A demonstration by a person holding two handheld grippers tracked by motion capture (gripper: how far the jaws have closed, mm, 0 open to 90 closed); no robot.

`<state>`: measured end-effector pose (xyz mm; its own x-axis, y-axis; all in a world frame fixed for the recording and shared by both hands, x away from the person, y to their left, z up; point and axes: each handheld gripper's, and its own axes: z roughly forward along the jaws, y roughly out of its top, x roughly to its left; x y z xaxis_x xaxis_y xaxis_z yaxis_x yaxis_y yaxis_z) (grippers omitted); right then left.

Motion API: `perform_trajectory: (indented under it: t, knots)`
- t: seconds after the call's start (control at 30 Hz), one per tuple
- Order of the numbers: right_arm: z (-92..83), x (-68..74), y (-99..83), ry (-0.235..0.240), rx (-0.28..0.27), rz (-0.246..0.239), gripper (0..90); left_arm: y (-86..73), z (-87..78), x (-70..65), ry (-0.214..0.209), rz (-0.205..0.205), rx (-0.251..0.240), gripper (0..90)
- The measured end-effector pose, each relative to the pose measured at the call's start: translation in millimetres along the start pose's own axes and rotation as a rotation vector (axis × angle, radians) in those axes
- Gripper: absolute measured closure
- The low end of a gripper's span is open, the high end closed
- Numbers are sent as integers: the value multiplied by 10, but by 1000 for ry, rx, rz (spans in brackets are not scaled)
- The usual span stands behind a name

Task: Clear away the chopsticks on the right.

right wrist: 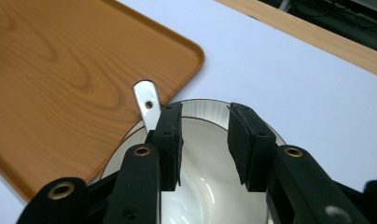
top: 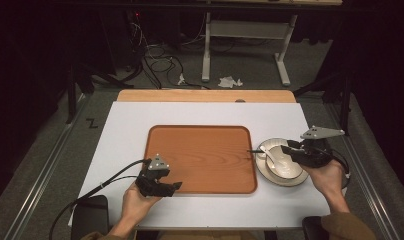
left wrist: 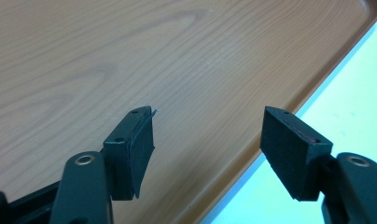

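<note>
A white bowl (top: pixel 281 159) stands on a white plate (top: pixel 286 179) just right of the wooden tray (top: pixel 200 160). A metal spoon (top: pixel 268 159) lies in the bowl, its handle (right wrist: pixel 147 105) pointing at the tray's rim. My right gripper (top: pixel 288 149) hovers over the bowl (right wrist: pixel 200 154). Its jaws stand apart (right wrist: pixel 204 116) above the bowl's inside, and the spoon handle lies just outside the left jaw. My left gripper (top: pixel 172 187) is at the tray's near edge, open (left wrist: pixel 207 135), with bare tray (left wrist: pixel 130 56) between the jaws.
The white table top (top: pixel 205 112) has a wooden strip (top: pixel 205 96) along its far edge. Beyond it, cables (top: pixel 160 65) and a white frame's legs (top: pixel 206 55) are on the floor. A black pad (top: pixel 90 212) sits at the near left corner.
</note>
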<state>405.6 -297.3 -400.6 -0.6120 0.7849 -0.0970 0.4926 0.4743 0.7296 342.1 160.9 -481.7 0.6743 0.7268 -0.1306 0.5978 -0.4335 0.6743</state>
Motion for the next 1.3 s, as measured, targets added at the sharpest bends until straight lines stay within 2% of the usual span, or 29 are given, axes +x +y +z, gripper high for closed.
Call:
perform_trajectory:
  t: [0.53,0.73,0.93,1.17,1.3]
  knots:
    - [103,-454,-179,-56,52,120,666,-3,8,-1,2,-5,5,346]
    - [146,-670,-324,-80,74,195,669,-4,2,-7,2,-1,3,346]
    - [232,-742,-400,-92,123,200,669,-1,14,-7,-3,-5,2,346]
    - [304,-827,-462,-89,145,226,674,0,20,-10,-3,-5,9,345]
    - [326,-831,-457,-90,155,224,675,0,19,-10,-6,-3,9,345]
